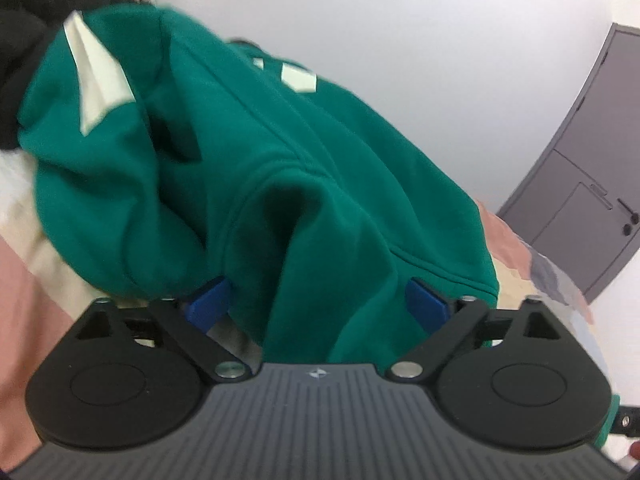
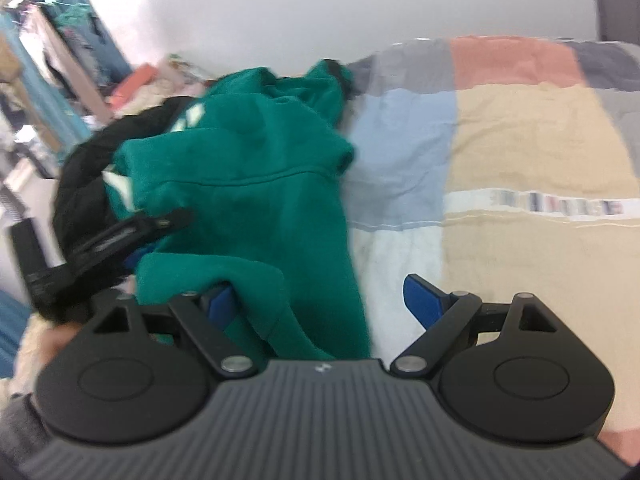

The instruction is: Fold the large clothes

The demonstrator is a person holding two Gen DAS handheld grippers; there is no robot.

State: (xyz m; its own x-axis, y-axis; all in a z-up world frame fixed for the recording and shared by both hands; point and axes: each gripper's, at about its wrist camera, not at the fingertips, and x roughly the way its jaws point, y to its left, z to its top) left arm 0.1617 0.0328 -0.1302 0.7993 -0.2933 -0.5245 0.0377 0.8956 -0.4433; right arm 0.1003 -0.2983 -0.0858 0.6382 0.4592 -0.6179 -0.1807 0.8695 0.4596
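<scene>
A green sweatshirt (image 1: 248, 152) with white patches lies bunched on a patchwork bedcover (image 2: 528, 152). My left gripper (image 1: 316, 304) is pushed into its near folds. Green cloth fills the wide gap between its blue pads (image 1: 424, 304), and I see no pinch on it. In the right wrist view the same sweatshirt (image 2: 248, 184) stretches away to the left. My right gripper (image 2: 320, 300) stands open at its near end. A fold lies against the left pad (image 2: 220, 300), while the right pad (image 2: 422, 300) is bare over the bedcover. The left gripper's black frame (image 2: 108, 240) shows at the sweatshirt's left side.
A black garment (image 2: 80, 168) lies behind and left of the sweatshirt. The bedcover spreads open to the right. A white wall (image 1: 440, 60) and a grey door (image 1: 592, 168) stand beyond the bed. Hanging clothes and clutter (image 2: 52, 60) are at the far left.
</scene>
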